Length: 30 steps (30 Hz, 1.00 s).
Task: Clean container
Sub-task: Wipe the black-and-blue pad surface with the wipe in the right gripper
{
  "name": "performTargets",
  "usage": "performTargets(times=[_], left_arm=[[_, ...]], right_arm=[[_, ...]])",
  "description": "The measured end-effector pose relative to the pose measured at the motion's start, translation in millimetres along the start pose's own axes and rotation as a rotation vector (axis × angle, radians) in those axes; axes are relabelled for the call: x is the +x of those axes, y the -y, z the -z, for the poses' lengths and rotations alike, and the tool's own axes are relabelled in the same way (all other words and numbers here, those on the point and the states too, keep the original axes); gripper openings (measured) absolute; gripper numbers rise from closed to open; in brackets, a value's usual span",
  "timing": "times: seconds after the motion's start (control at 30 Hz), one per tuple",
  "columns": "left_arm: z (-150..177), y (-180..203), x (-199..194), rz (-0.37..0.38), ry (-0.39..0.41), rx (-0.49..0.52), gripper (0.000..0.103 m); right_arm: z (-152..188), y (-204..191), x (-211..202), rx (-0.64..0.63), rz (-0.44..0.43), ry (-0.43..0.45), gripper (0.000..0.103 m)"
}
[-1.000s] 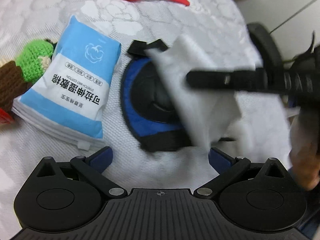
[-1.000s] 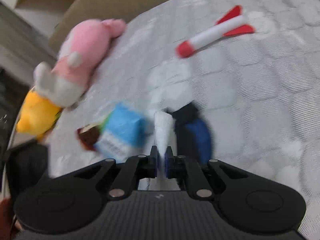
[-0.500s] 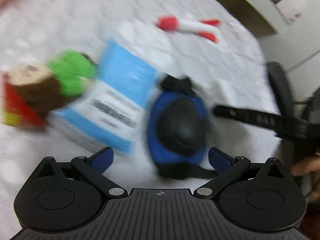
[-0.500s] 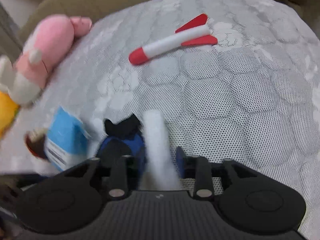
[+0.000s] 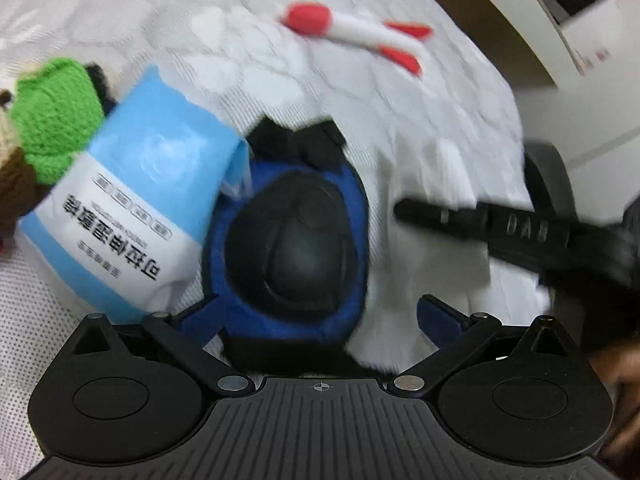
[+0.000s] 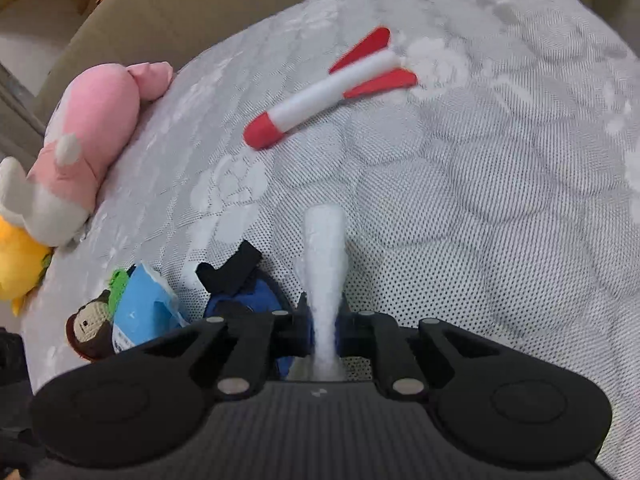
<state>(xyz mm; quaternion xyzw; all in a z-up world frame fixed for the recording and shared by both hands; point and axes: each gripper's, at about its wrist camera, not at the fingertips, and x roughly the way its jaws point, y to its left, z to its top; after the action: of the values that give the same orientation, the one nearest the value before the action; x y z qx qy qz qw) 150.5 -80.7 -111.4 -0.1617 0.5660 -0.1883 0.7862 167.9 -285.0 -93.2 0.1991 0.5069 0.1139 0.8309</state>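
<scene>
Wipe pack (image 5: 132, 204) leaning against blue pad (image 5: 288, 248); toy rocket (image 5: 356, 36) well beyond. Left gripper (image 5: 318, 320) spread wide around pad. Right gripper (image 6: 324, 328) clamped on white wipe (image 6: 324, 256), pointing straight ahead.

Soft, even indoor light fills both views, with no glare and only faint shadows under things. The left wrist view is smeared by motion: the toy rocket (image 5: 352, 36), the wipes pack (image 5: 132, 200) and the white cloth (image 5: 432, 240) all blur. The right wrist view is sharper; its toy rocket (image 6: 332, 92) is only slightly soft. Fisheye bending curves the bed cover (image 6: 500, 200) at the edges.
</scene>
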Motion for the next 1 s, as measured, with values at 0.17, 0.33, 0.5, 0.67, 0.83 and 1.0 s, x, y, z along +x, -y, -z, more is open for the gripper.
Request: performTargets(times=[0.17,0.33,0.5,0.67,0.83,1.0], left_arm=[[5.3,4.6,-3.0,-0.032,0.050,0.104,0.103],[6.3,1.6,-18.3,-0.002,0.093,0.175,0.088],[-1.0,-3.1,-22.4,0.053,0.062,0.144,0.077],[2.2,-5.4,-20.5,-0.086,0.004,0.116,0.093],[-11.8,-12.5,-2.3,0.089,-0.010,0.026,0.103],[-12.0,-6.8,-0.1,0.125,0.064,0.079,0.103]], right_arm=[[-0.3,2.3,16.1,0.054,-0.084,-0.054,0.012],[3.2,11.8,11.3,0.149,-0.153,-0.069,0.012],[4.0,6.8,3.6,0.094,-0.053,-0.035,0.012],[-1.1,18.7,-2.0,0.122,0.023,0.005,0.012],[0.3,16.7,8.6,0.099,0.024,-0.029,0.014],[3.0,22.4,11.6,0.165,-0.041,-0.057,0.015]])
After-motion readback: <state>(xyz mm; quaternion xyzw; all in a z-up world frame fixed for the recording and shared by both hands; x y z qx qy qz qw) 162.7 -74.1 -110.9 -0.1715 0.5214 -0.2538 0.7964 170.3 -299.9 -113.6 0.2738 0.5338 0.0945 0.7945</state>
